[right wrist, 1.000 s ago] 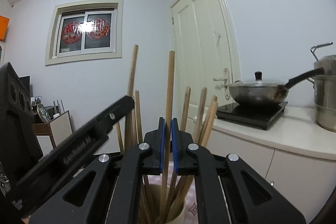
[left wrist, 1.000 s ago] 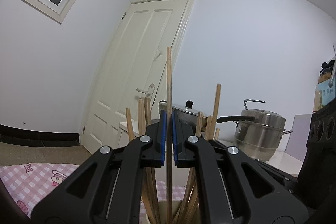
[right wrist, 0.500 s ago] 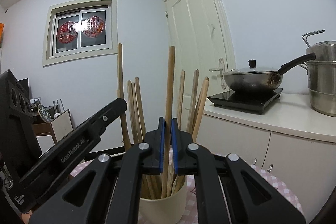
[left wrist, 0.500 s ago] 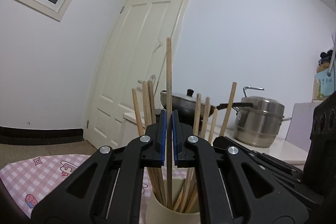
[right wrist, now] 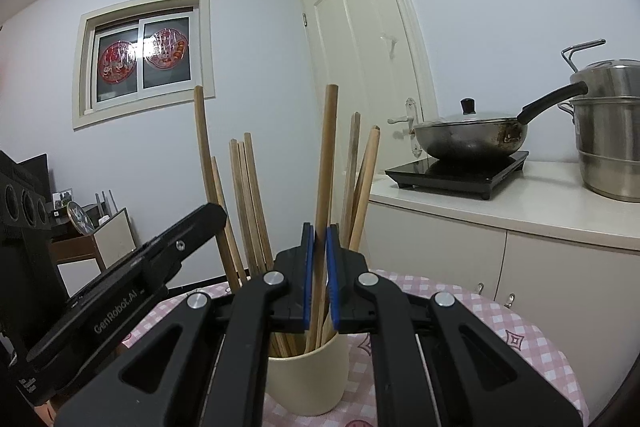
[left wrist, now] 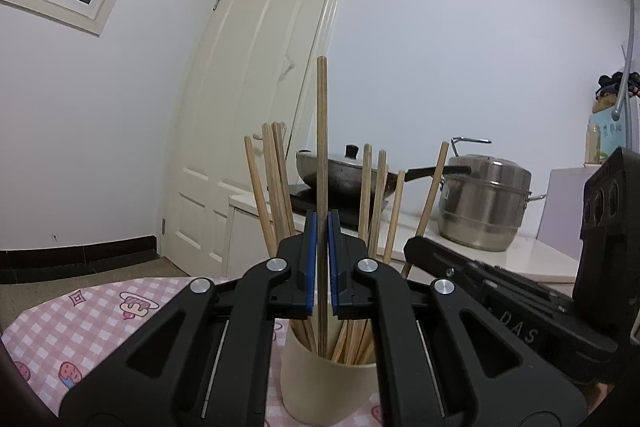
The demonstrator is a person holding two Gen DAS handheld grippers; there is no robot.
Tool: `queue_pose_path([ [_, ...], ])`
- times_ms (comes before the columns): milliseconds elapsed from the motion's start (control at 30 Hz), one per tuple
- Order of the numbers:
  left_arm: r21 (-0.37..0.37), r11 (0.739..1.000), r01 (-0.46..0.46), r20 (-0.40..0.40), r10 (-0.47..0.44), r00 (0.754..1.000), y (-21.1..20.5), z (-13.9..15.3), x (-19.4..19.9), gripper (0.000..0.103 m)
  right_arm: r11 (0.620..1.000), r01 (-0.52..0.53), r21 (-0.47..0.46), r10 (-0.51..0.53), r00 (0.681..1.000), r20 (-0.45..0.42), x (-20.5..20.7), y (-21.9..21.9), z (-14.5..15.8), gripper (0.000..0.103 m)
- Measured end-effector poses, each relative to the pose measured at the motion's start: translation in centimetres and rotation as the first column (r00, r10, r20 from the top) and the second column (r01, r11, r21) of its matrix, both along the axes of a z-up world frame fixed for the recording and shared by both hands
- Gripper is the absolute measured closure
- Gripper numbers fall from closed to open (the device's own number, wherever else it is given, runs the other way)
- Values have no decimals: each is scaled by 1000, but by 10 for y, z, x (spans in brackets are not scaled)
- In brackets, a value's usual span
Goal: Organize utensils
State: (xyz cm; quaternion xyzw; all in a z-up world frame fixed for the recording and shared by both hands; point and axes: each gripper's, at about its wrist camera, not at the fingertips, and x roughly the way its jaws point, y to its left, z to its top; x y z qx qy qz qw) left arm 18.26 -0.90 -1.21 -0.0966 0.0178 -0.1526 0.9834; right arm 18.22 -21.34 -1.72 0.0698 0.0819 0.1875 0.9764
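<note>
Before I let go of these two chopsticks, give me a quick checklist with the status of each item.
1. Left tool clamped on its chopstick: ok, pads shut on it.
2. Right tool clamped on its chopstick: ok, pads shut on it.
3. Both lower ends inside the cream cup: ok, each shaft passes below the rim.
4. Tips resting on the cup's bottom: cannot tell, hidden inside.
5. Cup upright on the pink checked cloth: ok.
6. Room among the other chopsticks in the cup: ok, they lean apart to both sides.
</note>
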Motion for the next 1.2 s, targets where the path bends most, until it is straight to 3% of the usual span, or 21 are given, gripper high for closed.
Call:
queue_pose_path([
  [600,31,999,36,-48,-34,998,5,-9,-5,96,1000,-1,15,1,1000,-31,-9,-2,-13,97],
  [667,21,999,42,-62,-41,997,6,-10,-5,83,1000,1,19,-1,1000,-31,-12,-2,-13,97],
  [700,14,999,40,-63,-39,997,7,-10,-6,58,1000,4,21,-3,1000,-30,-13,-2,-13,97],
  [733,3,999,32,-54,-32,998,8,-10,-8,42,1000,6,25,-5,1000,-29,-14,-3,-13,97],
  [1033,22,999,37,-42,-36,998,6,-8,-16,39,999,15,46,-13,999,-33,-19,-6,-12,93],
  [1200,21,999,28,-69,-27,997,11,-7,-20,31,998,25,60,-23,999,-38,-25,-9,-12,82],
])
